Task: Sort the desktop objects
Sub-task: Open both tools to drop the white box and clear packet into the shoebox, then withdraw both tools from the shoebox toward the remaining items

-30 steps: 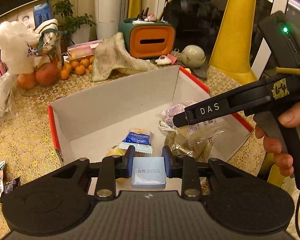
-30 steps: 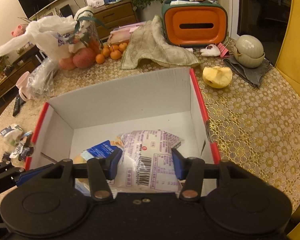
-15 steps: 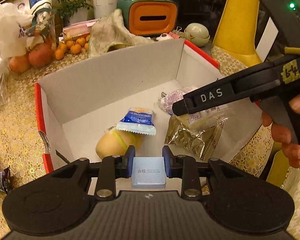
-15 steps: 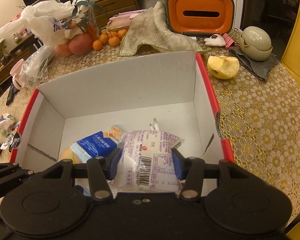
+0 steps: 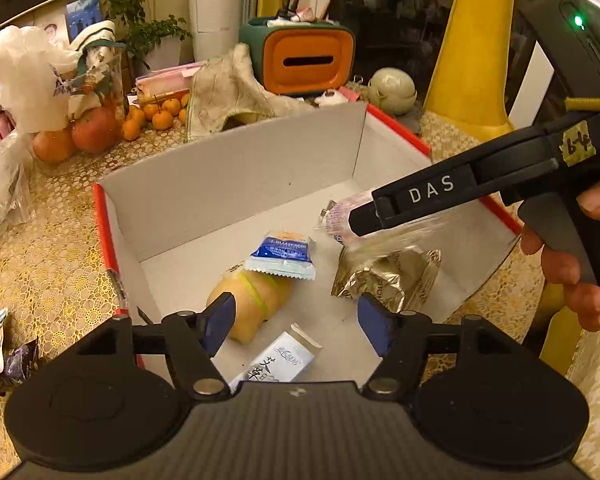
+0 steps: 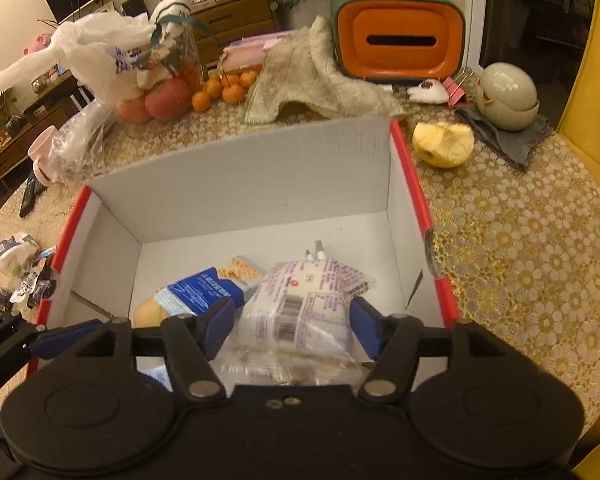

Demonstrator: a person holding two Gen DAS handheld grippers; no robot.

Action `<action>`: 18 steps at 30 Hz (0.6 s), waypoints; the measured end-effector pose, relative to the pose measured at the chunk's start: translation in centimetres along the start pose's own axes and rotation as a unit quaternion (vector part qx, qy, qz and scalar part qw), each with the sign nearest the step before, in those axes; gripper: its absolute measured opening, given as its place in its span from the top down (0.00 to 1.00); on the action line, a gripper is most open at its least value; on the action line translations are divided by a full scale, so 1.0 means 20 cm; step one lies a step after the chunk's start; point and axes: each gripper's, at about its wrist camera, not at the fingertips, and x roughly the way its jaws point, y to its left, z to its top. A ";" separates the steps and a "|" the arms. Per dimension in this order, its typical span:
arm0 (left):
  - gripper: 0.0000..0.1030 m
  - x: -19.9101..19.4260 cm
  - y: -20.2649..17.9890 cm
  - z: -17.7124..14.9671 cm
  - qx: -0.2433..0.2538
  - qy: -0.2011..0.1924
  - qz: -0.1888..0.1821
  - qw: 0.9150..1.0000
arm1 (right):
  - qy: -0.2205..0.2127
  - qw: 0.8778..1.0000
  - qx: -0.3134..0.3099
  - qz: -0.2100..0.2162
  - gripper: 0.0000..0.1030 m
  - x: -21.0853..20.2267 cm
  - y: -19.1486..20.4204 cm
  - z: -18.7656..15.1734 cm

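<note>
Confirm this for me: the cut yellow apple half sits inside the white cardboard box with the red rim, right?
Not quite. The cut yellow apple half sits outside the white cardboard box with the red rim, on the gold lace tablecloth beside its right wall, as the right wrist view shows.

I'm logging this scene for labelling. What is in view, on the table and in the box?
cardboard box: one, white inside, red rim, table centre
blue-white sachet: one, in the box
yellow pastry: one, in the box under the sachet
pale blue packet: one, on the box floor, near edge
foil pack: one, silver, in the box
purple-print bag: one, between the right gripper's pads
tissue box: one, orange and green, far edge
cut apple: one, yellow, right of the box
tangerines: several, orange, far left
cloth: one, beige, behind the box
left gripper: black, blue pads, jaws opening, empty
right gripper: black, jaws opening
</note>
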 end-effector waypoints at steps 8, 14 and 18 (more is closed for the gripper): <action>0.35 -0.15 0.02 -0.02 -0.011 -0.022 -0.004 1.000 | -0.013 1.000 -0.005 0.000 0.38 -0.12 0.05 0.00; 0.35 -0.31 0.06 -0.06 -0.024 -0.050 -0.003 0.998 | -0.025 0.999 -0.018 0.010 0.38 -0.24 0.14 -0.03; 0.35 -0.41 0.10 -0.09 -0.033 -0.068 0.002 0.997 | -0.040 0.998 -0.034 0.026 0.38 -0.32 0.23 -0.05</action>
